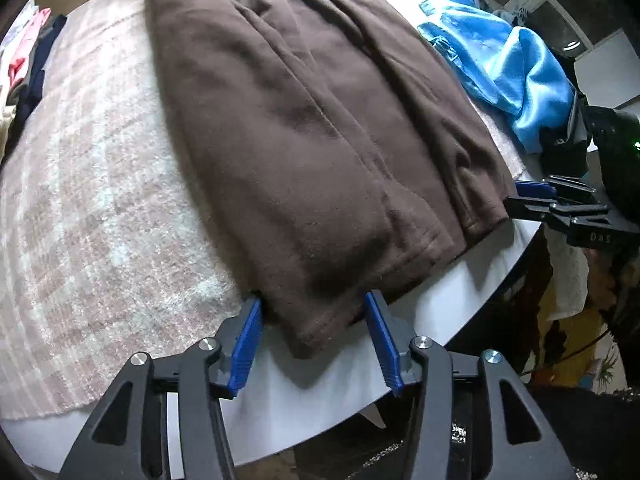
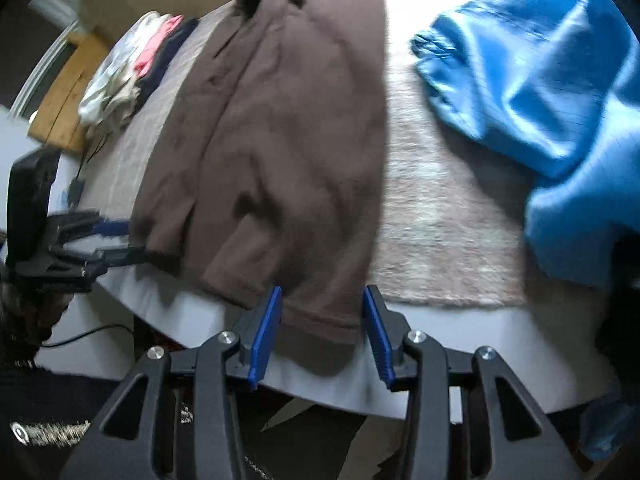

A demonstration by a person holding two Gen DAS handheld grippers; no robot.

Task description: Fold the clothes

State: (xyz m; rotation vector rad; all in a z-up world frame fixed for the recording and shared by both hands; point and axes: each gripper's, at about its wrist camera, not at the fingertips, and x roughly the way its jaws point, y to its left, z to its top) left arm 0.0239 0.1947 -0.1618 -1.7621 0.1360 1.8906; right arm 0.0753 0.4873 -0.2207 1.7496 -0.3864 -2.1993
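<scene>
A brown fleece garment lies lengthwise on a pale pink checked blanket, its hem at the near table edge. My left gripper is open, its blue pads on either side of the hem's left corner. In the right wrist view the same brown garment shows, and my right gripper is open around the hem's right corner. Each gripper shows in the other's view: the right gripper at the hem's right end, the left gripper at the hem's left end.
A shiny blue garment lies crumpled to the right on the blanket. A stack of folded clothes sits at the far left. The white table edge runs just under the grippers. A black cable hangs below.
</scene>
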